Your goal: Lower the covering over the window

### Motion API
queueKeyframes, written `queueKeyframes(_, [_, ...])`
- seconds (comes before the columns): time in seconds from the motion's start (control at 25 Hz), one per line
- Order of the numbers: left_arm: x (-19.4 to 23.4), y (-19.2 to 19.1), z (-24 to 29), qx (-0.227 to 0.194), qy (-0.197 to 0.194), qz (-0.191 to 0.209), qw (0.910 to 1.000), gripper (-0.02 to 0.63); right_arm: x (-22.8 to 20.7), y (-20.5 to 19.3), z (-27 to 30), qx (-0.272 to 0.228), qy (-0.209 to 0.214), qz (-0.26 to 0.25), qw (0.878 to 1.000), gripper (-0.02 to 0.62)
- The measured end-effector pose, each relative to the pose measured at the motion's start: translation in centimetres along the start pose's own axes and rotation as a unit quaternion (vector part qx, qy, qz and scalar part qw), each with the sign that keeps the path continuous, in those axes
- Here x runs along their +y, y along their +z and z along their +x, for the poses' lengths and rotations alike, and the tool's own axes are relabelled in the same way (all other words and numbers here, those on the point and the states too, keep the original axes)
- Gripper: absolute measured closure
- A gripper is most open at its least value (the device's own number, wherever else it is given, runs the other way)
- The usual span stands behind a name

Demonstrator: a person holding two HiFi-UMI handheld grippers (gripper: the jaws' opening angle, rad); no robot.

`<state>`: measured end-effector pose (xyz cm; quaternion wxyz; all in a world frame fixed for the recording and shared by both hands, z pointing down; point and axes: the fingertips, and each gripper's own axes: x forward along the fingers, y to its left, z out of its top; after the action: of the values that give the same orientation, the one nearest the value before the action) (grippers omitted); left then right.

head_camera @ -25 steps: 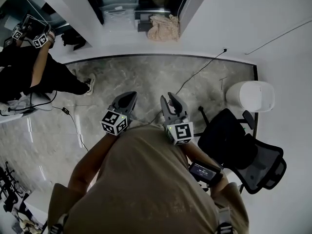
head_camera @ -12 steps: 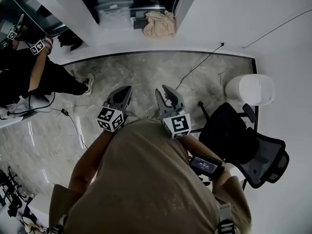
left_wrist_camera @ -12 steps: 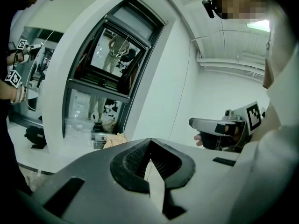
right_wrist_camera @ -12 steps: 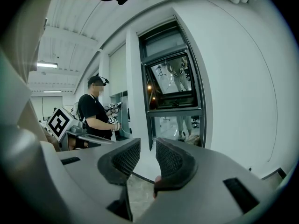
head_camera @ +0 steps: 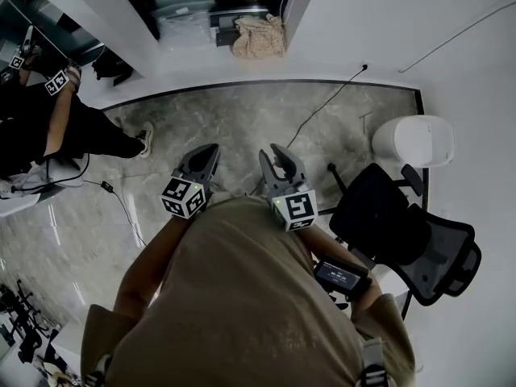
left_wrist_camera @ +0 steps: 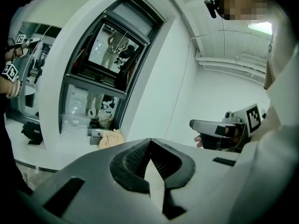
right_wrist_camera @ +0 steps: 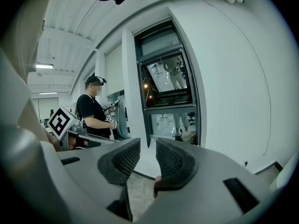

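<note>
Little changes as I edge forward: my left gripper [head_camera: 208,148] stays shut and empty, my right gripper [head_camera: 272,151] half open on nothing, and the far window [right_wrist_camera: 170,78] is well out of reach, its covering not yet lowered.

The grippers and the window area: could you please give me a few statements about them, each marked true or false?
1. The left gripper has its jaws shut with nothing between them. True.
2. The right gripper is clamped on a pull cord. False: its jaws stand apart and empty.
3. A black office chair stands on the person's right. True.
4. A blind already covers the window. False: its panes show bare, with reflections.
5. The beige cloth lies on the chair seat. False: it lies at the foot of the window.
6. A second person holding grippers is in view. True.
</note>
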<state>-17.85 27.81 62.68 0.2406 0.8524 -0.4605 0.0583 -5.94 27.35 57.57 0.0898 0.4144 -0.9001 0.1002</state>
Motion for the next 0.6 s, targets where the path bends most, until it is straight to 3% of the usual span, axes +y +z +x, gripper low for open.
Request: queueKeyframes(0.6, [-6.6,-2.1,2.6,0.025,-0.006,0.012,0.9996,0.592,-4.2,-1.2,-5.8,-0.008,-0.010,0.025,1.000,0.489])
